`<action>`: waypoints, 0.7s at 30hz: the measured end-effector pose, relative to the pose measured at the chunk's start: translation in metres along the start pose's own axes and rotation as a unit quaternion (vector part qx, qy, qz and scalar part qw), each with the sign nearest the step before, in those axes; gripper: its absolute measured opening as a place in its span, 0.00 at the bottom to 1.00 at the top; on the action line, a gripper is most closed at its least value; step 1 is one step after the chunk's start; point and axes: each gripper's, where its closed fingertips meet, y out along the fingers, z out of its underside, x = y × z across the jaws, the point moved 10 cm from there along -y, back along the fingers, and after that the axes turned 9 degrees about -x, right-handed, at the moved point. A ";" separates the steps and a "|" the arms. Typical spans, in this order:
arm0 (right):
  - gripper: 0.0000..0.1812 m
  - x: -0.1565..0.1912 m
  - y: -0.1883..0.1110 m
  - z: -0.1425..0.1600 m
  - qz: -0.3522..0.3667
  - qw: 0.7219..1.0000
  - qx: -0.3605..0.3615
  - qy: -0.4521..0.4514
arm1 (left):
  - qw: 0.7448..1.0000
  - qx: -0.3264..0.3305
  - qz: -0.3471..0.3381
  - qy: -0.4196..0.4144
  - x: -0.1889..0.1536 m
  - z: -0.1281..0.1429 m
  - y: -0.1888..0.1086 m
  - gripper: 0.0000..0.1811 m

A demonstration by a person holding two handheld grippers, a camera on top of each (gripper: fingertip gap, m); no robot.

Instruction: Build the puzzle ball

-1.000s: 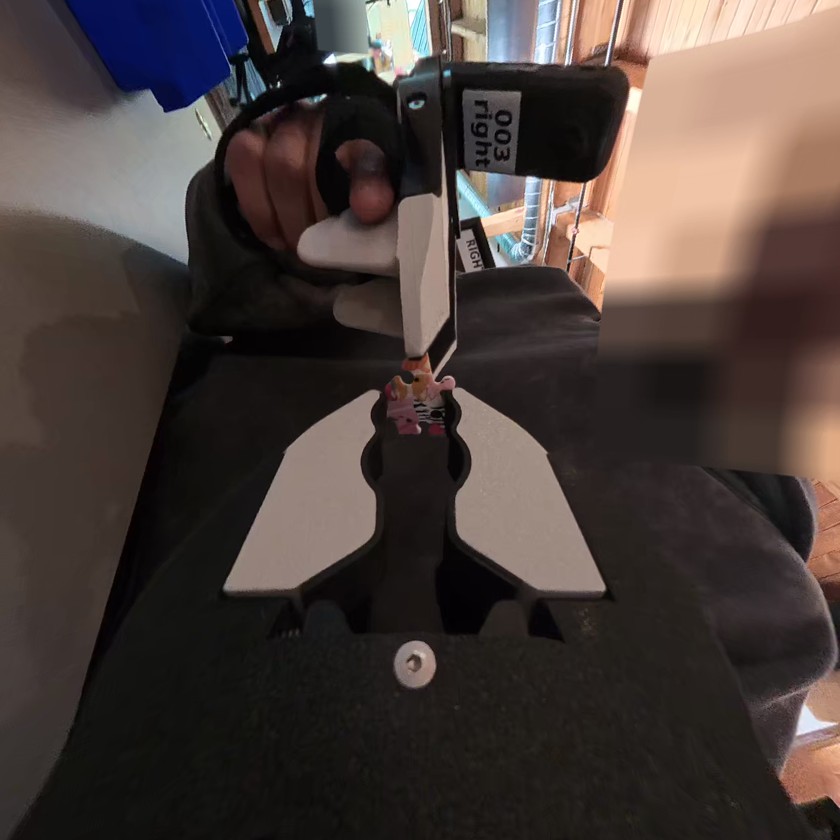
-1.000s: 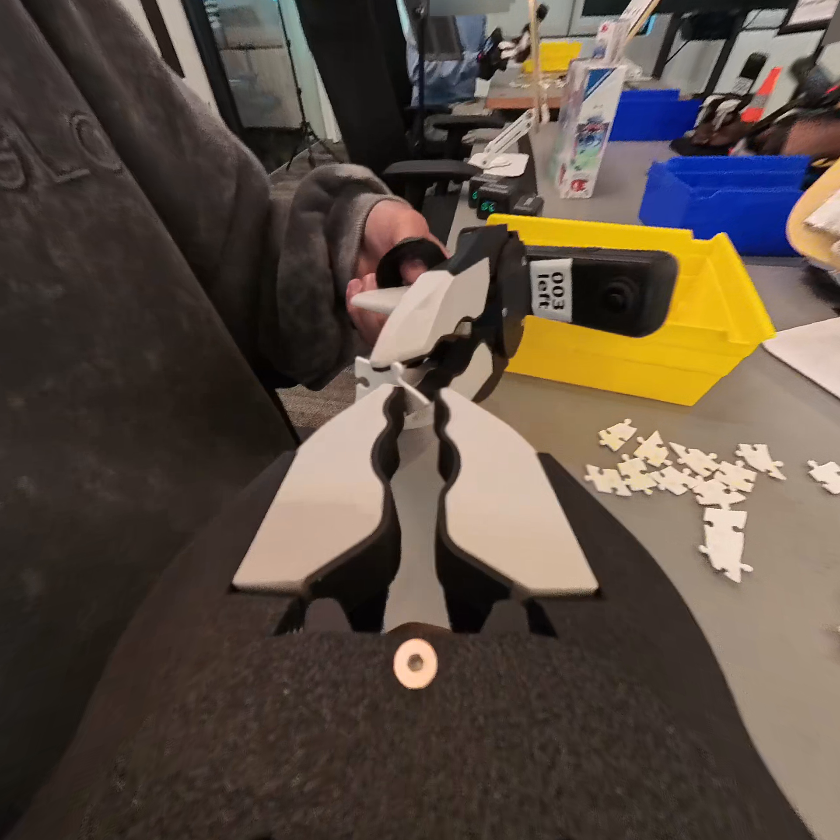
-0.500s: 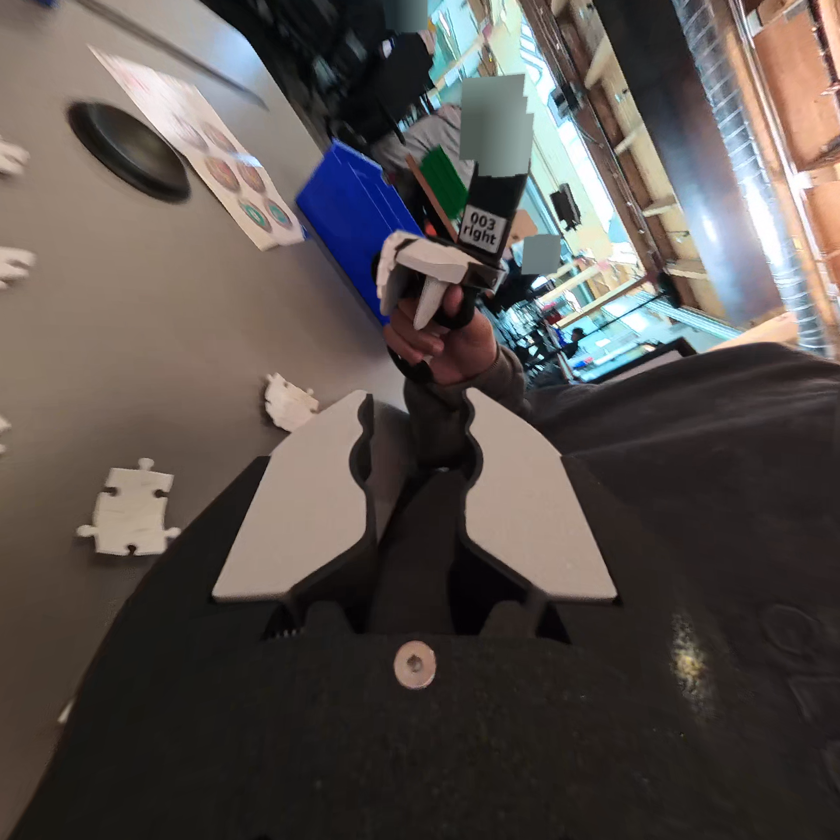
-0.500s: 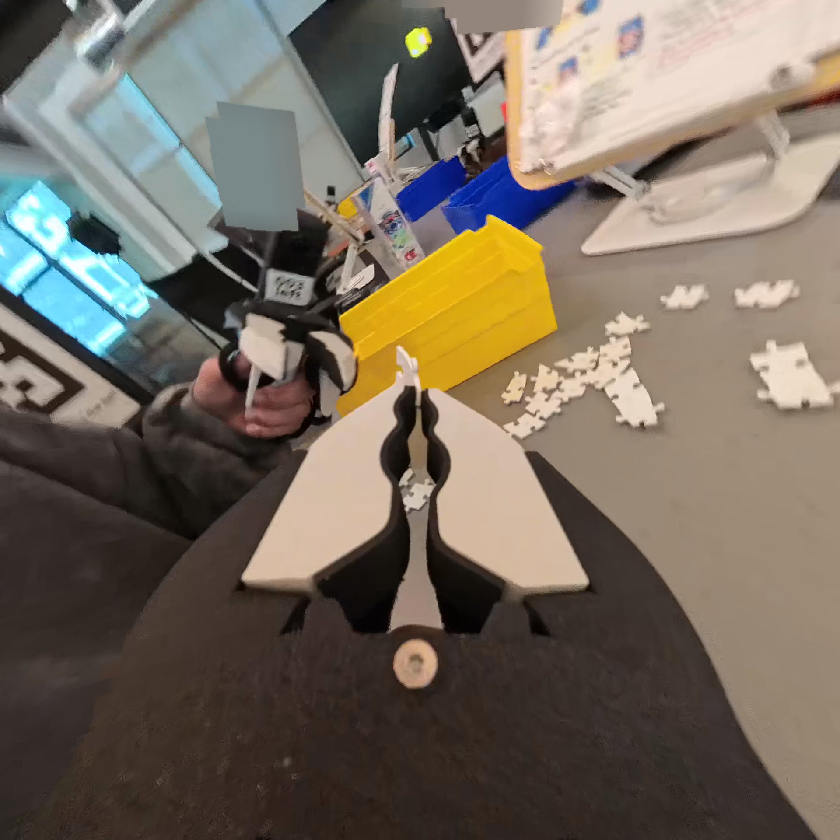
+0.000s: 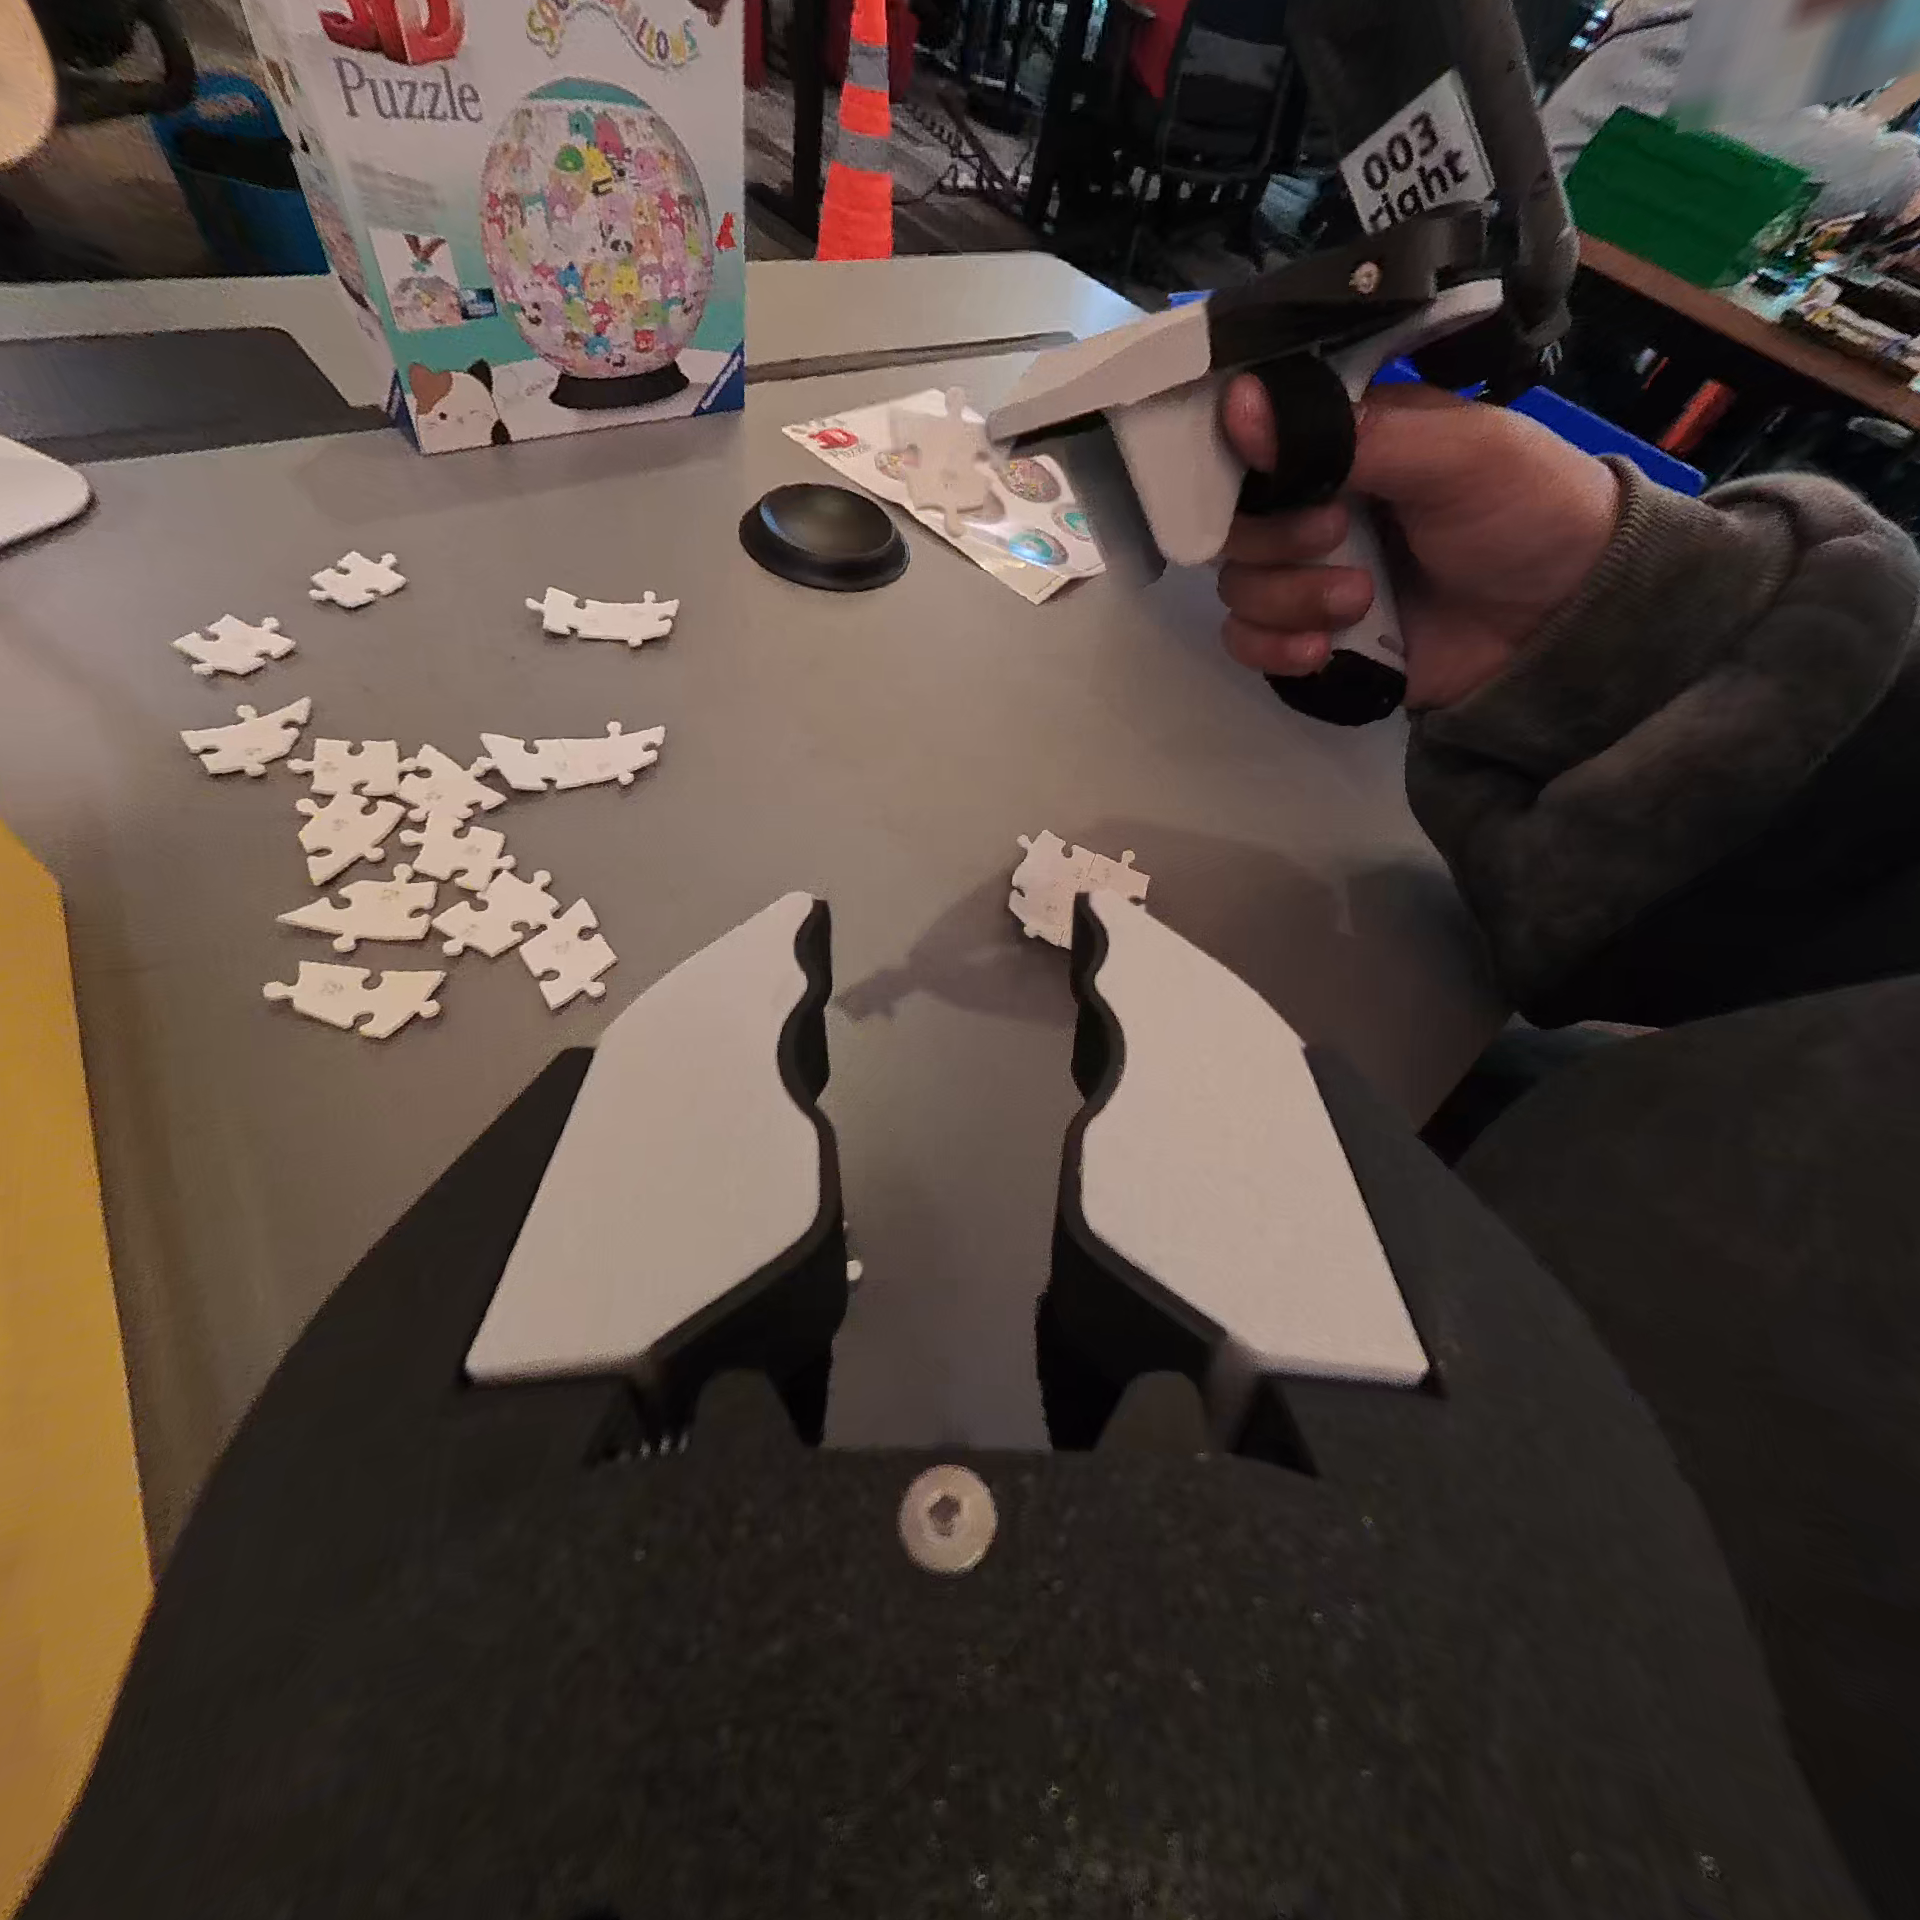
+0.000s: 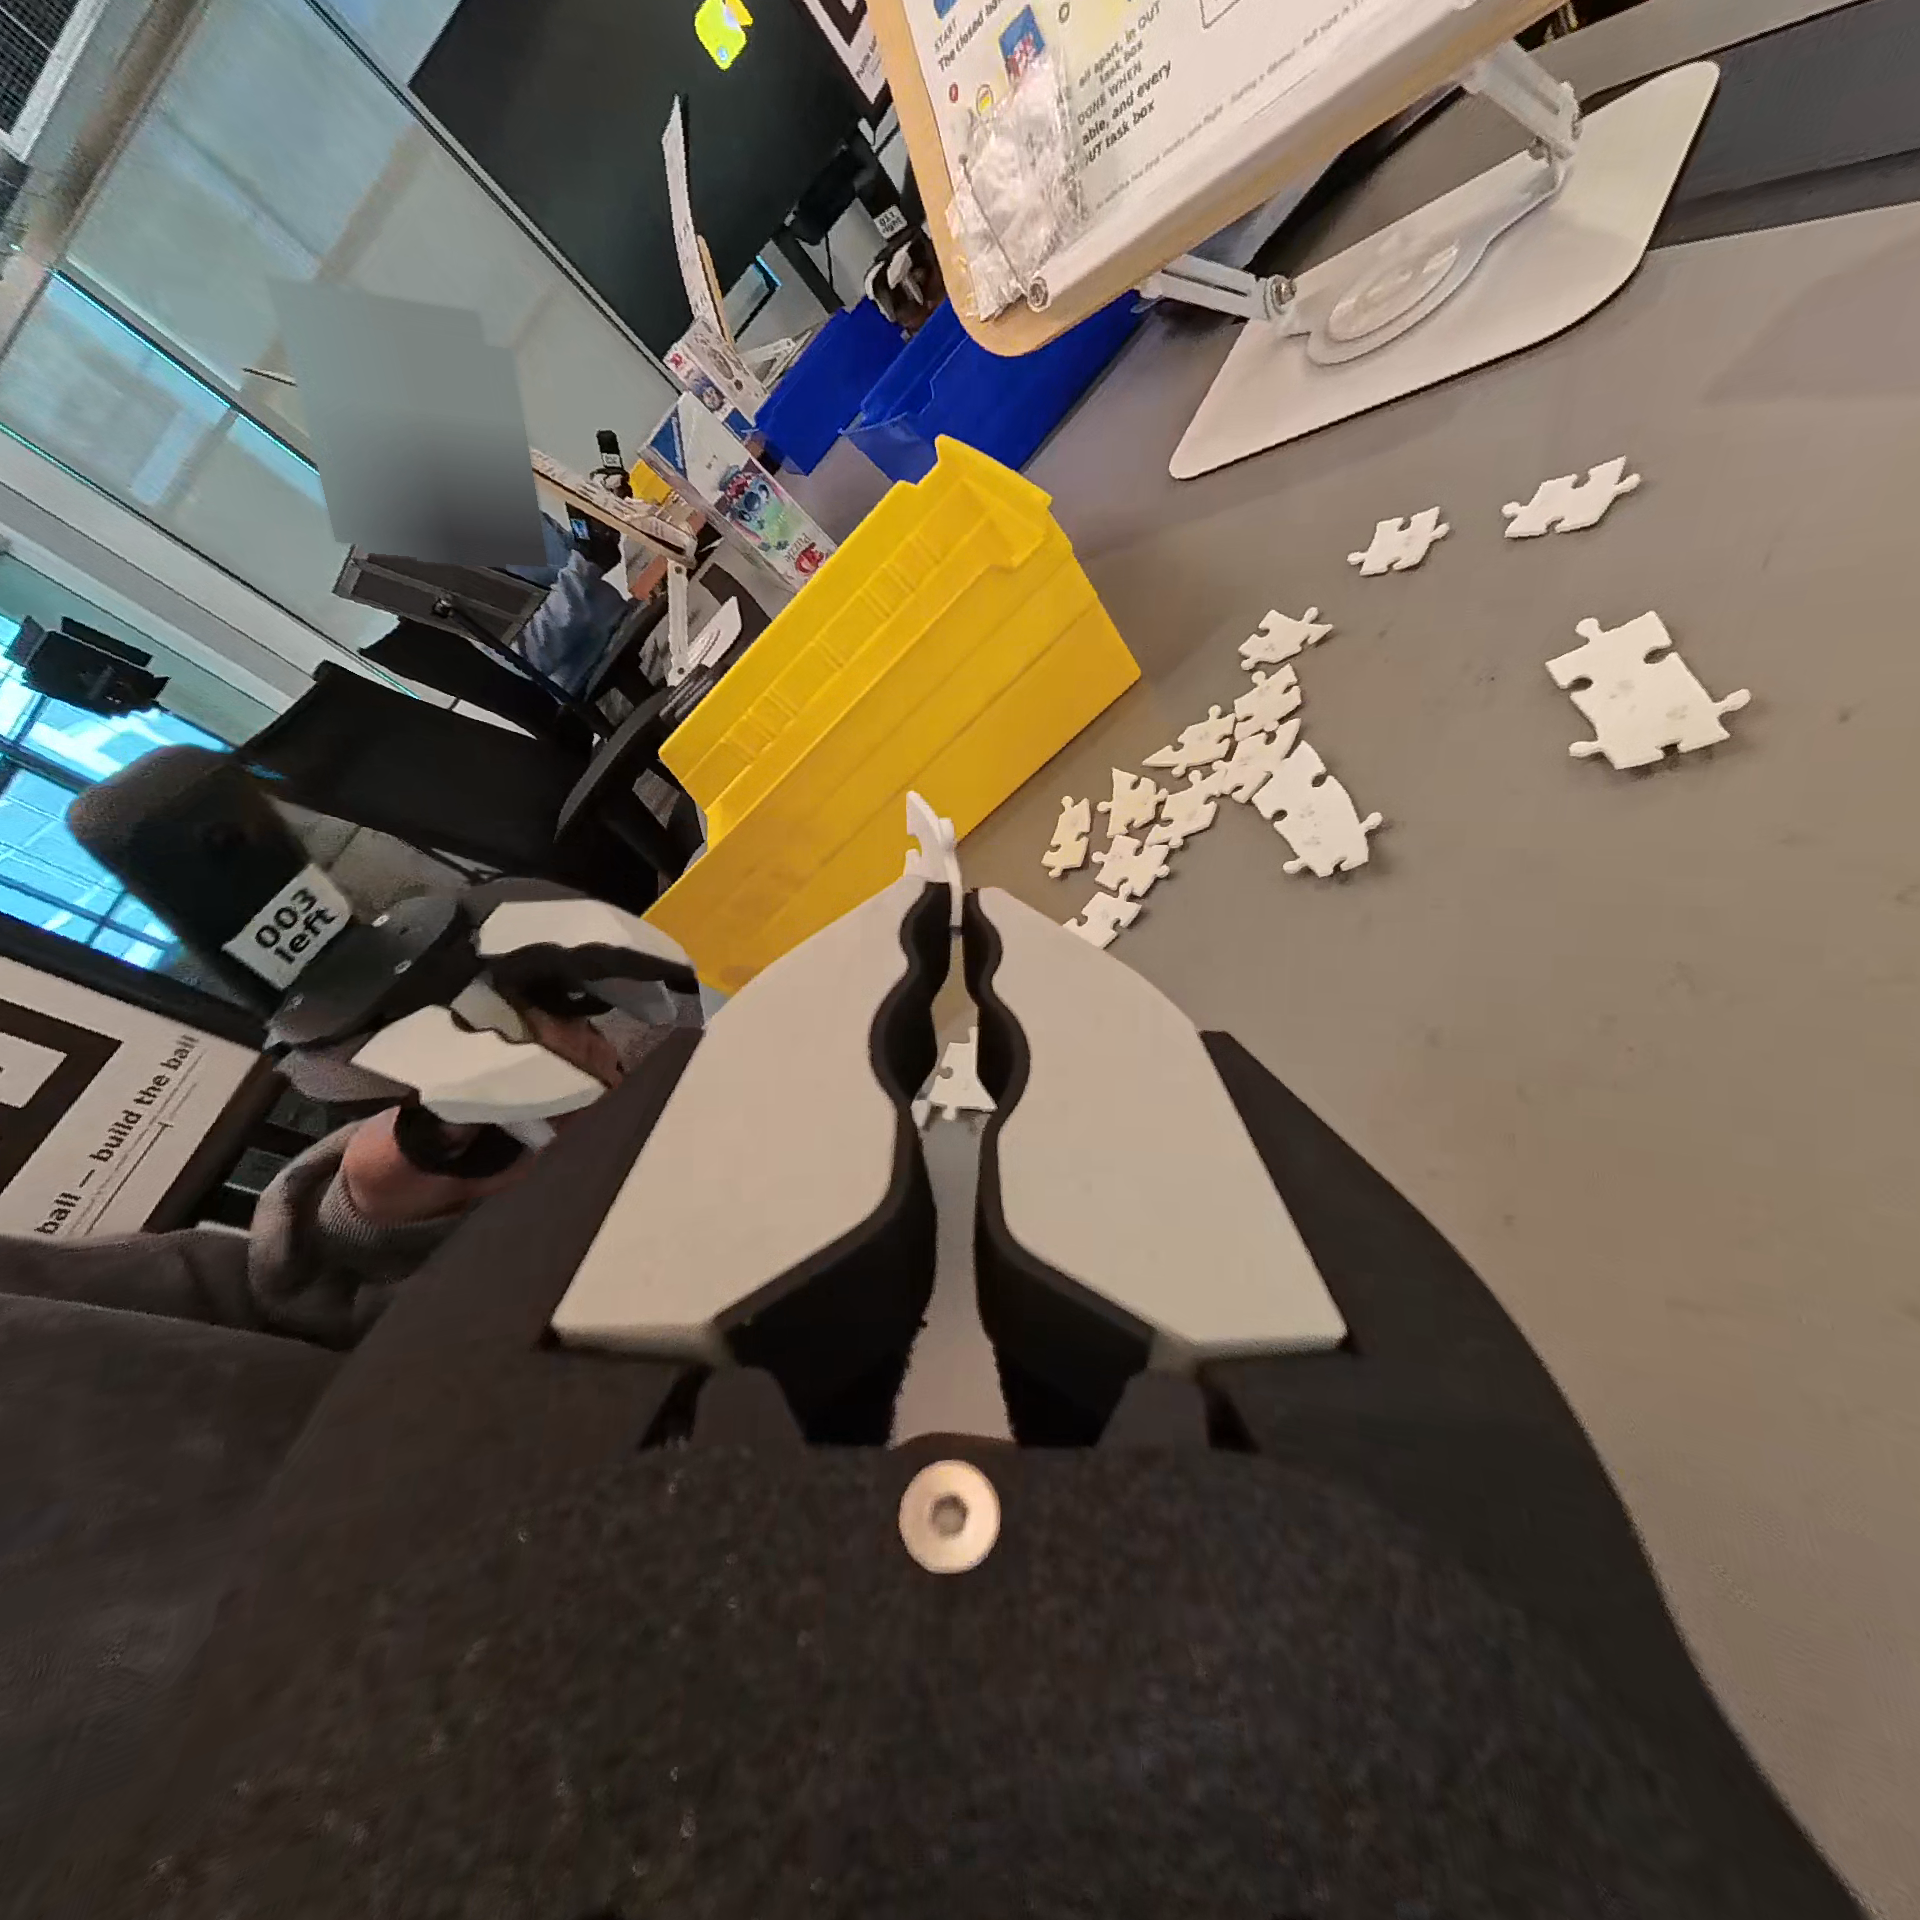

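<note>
My left gripper [image 5: 951,914] is open and empty, held low over the grey table [image 5: 935,727]. A small joined puzzle section [image 5: 1070,878] lies white side up by its right fingertip. My right gripper [image 6: 945,904] is shut on a white puzzle piece [image 6: 930,842] that sticks up past its tips. In the left wrist view the right gripper [image 5: 997,426] hovers at the upper right with that piece [image 5: 940,457]. In the right wrist view the left gripper [image 6: 644,1029] is at the left, its jaws apart. Several loose white pieces [image 5: 416,862] lie in a cluster, which also shows in the right wrist view [image 6: 1195,769].
The puzzle box [image 5: 540,208] stands at the back, with a black round stand [image 5: 824,535] and a leaflet [image 5: 1039,530] beside it. A yellow bin [image 6: 894,707] sits left of the pieces. An instruction board stand [image 6: 1403,270] and blue bins [image 6: 935,384] are behind. My right fingertips sit around 15 cm from my left ones. It is some 15 cm from my right tips to the small joined puzzle section [image 5: 1070,878].
The grippers were tip to tip on a coloured joined section. They have parted; the left gripper has let go, opened wide and turned down to the table. The right keeps a piece.
</note>
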 end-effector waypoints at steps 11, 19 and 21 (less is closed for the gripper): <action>0.01 -0.012 0.044 -0.078 0.097 0.963 0.157 -0.194 | 0.995 -0.058 -0.066 0.040 -0.003 0.030 -0.008 0.31; 0.01 -0.054 0.124 -0.074 0.103 0.916 0.312 -0.231 | 0.996 -0.058 -0.066 0.029 0.004 0.031 -0.022 0.29; 0.01 -0.066 0.137 -0.067 0.102 0.912 0.335 -0.213 | 0.995 -0.056 -0.074 0.032 0.005 0.031 -0.024 0.29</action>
